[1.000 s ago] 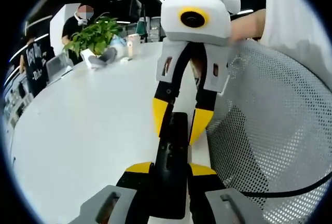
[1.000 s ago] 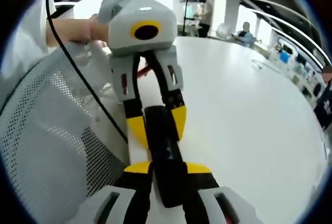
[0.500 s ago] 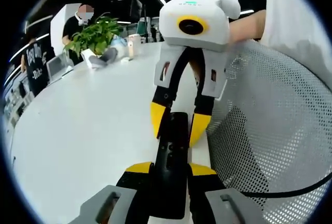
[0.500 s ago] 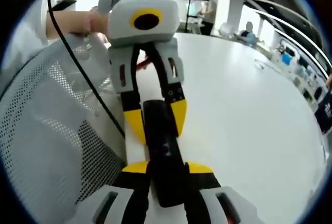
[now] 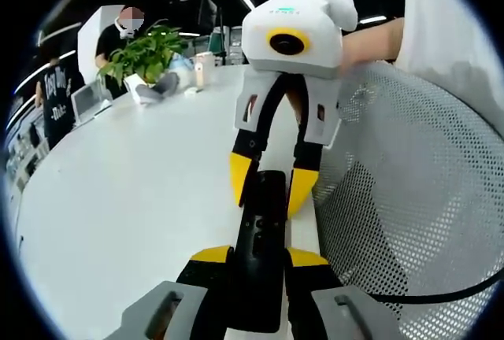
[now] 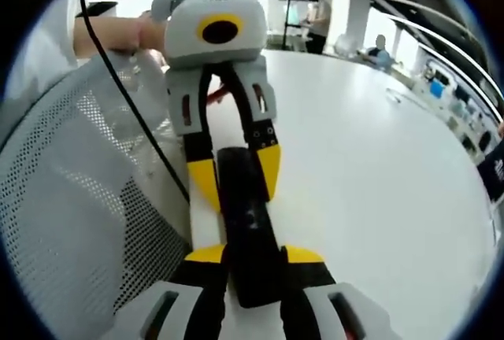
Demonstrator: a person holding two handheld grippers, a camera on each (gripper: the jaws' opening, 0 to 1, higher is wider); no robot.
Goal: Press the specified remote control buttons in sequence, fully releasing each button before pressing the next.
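Remote control (image 5: pixel 260 253): a long black bar lying at the near edge of the white table, held at both ends; in the right gripper view (image 6: pixel 246 234) it runs straight up from the bottom between that view's own jaws.
Left gripper (image 5: pixel 260 265): its yellow-tipped black jaws sit narrow, clamped on the near end of the remote control; in the right gripper view it comes in from the top (image 6: pixel 235 179), grey body above, yellow tips flanking the far end.
Right gripper (image 6: pixel 246 261): jaws also narrow and closed against the sides of the remote control; in the left gripper view (image 5: pixel 265 186) its yellow tips straddle the far end of the bar.
Table (image 5: pixel 142 182): a wide, glossy white top with a curved far edge, bare across most of its middle (image 6: pixel 370 175).
Chair (image 5: pixel 409 190): a grey mesh back standing just beside the table edge and the remote control, with a black cable (image 6: pixel 130 100) across it.
Person: a white sleeve (image 5: pixel 449 17) and a hand behind each gripper body.
Plant (image 5: pixel 142 53): a leafy green pot at the far side of the table, small items near it too blurred to name.
Room: dim office, strip ceiling lights, white columns, seated people in the distance.
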